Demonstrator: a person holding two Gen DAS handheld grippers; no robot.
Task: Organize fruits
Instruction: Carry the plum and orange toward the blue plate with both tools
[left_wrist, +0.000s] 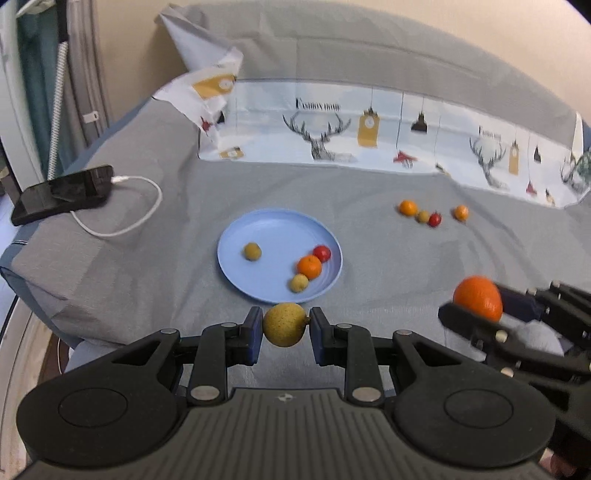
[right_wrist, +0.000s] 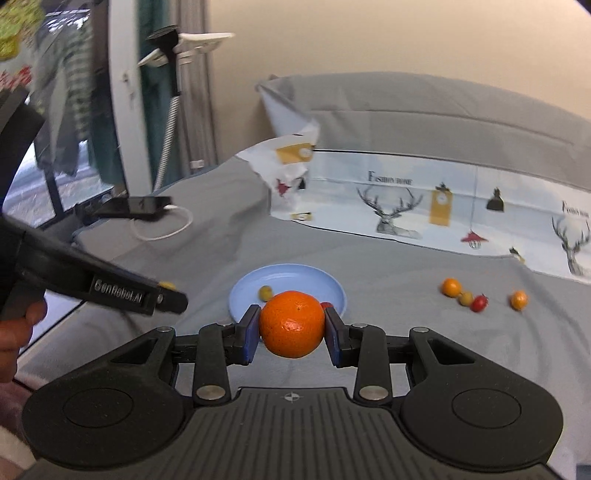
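left gripper (left_wrist: 286, 325) jaws pinch a yellow pear (left_wrist: 285, 324), stem rightward; right gripper (right_wrist: 291, 328) jaws pinch an orange (right_wrist: 291, 324).

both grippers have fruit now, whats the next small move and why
Probably carry the left gripper forward over the blue plate and open its jaws. It grips a yellow-green fruit just short of the plate's near rim, where four fruits already lie.

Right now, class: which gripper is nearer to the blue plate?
Left. The left gripper, shut on a yellow fruit, hangs just off the blue plate; the right gripper, holding an orange, sits farther off.
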